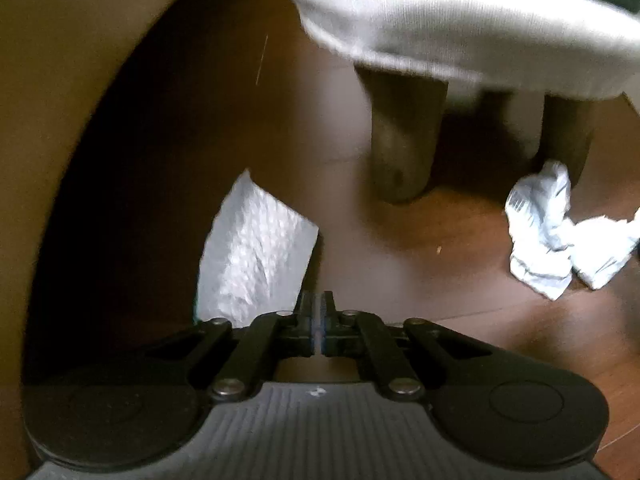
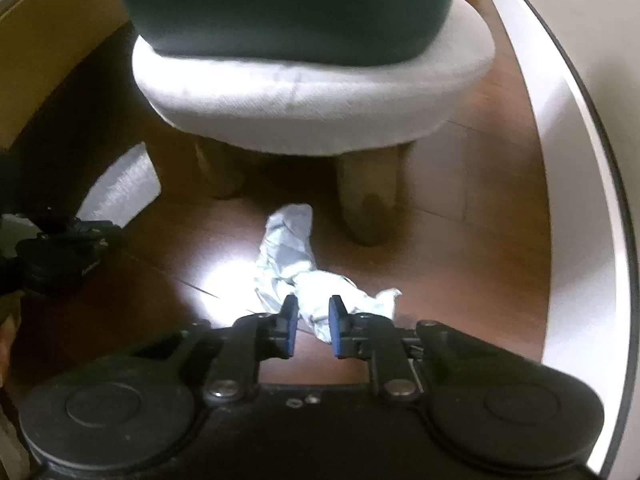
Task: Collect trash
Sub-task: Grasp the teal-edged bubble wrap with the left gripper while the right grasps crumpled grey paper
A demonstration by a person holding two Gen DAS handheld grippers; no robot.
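Nearest, left gripper (image 1: 318, 312) shut tight, apparently pinching 1 corner of the white sheet (image 1: 256, 248): thin, flat, dimpled like embossed paper towel or padded wrap, hanging limp in front of the cardboard box (image 1: 60, 80). Right gripper (image 2: 314, 328) narrowly parted, straddling the tail of the crumpled paper (image 2: 288, 248); cannot tell whether the pads truly bite. Before lifting further, better to confirm that pinch: close fully on the thickest fold, not a loose flap, since soft, creased paper tears or slips free. Worth raising both pieces slowly and straight, keeping the sheet from dragging against the box edge.

Just beyond, same crumpled paper sprawled over the glossy brown wood floor (image 2: 460, 240), pale, wrinkled, twisted into 2 lobes, far end near 1 stubby stool leg (image 2: 368, 208). Farther, round stool (image 2: 304, 96) with white woven upholstery, soft rolled rim, and a smooth dark green object (image 2: 280, 8) sitting on top.
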